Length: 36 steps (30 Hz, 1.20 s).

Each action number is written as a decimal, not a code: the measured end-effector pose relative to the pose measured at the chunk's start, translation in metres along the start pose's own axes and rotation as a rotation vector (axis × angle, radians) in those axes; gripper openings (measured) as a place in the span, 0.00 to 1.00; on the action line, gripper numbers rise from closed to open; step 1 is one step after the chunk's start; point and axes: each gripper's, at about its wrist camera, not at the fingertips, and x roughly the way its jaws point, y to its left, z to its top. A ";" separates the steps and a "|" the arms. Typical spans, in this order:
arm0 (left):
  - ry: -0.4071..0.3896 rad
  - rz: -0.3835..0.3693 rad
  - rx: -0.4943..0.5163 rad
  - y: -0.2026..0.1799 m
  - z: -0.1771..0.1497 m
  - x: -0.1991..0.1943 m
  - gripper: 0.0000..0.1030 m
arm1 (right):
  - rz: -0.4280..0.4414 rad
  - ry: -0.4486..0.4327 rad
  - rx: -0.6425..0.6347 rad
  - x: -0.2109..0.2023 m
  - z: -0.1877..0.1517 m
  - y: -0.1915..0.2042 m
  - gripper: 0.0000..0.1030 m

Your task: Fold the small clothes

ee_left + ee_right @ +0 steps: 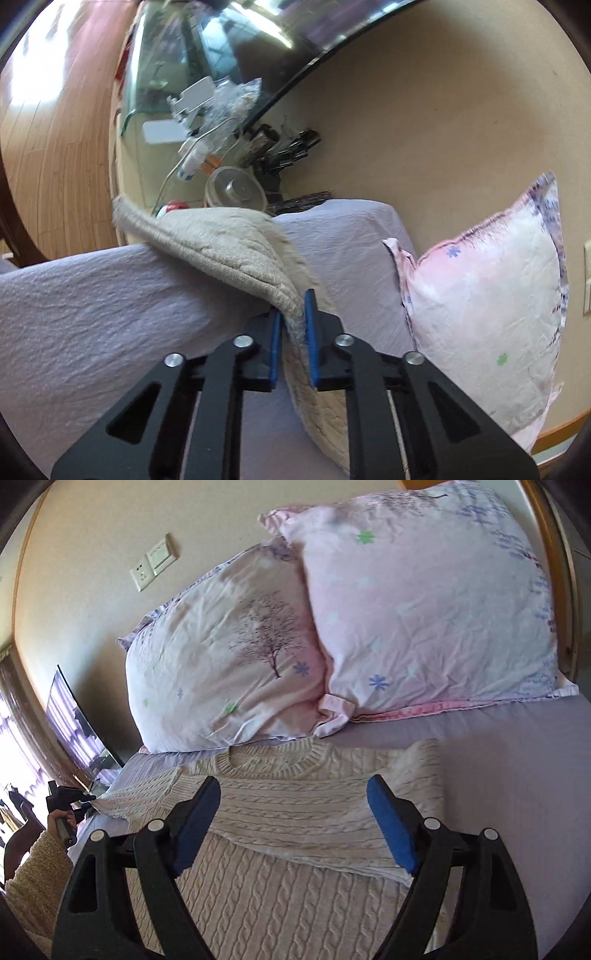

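A cream cable-knit sweater (pixel 295 812) lies on the lilac bed sheet (pixel 517 775), neck toward the pillows, with its right sleeve folded across the chest. My right gripper (pixel 295 812) is open and empty, hovering just above the sweater's chest. My left gripper (pixel 293 325) is shut on the sweater's edge (pixel 236 243) and lifts it off the sheet (pixel 92 302); the cloth drapes between the blue pads. The left gripper also shows at the far left of the right wrist view (pixel 68 797), at the sweater's left sleeve end.
Two pink flowered pillows (pixel 229 657) (pixel 424 602) lean against the wall at the bed head; one shows in the left wrist view (pixel 487 302). A cluttered glass-topped bedside table (pixel 207 147) stands past the bed's left edge. Wall sockets (pixel 151 565) sit above.
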 end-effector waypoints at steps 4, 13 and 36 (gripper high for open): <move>0.022 -0.209 0.315 -0.115 -0.058 -0.015 0.07 | -0.020 -0.037 0.005 -0.013 0.004 -0.012 0.79; 0.594 -0.620 1.011 -0.277 -0.393 -0.006 0.37 | -0.011 0.032 0.096 0.017 0.002 -0.028 0.81; 0.419 -0.330 0.831 -0.080 -0.277 -0.081 0.83 | -0.277 0.094 0.219 0.059 -0.003 -0.054 0.06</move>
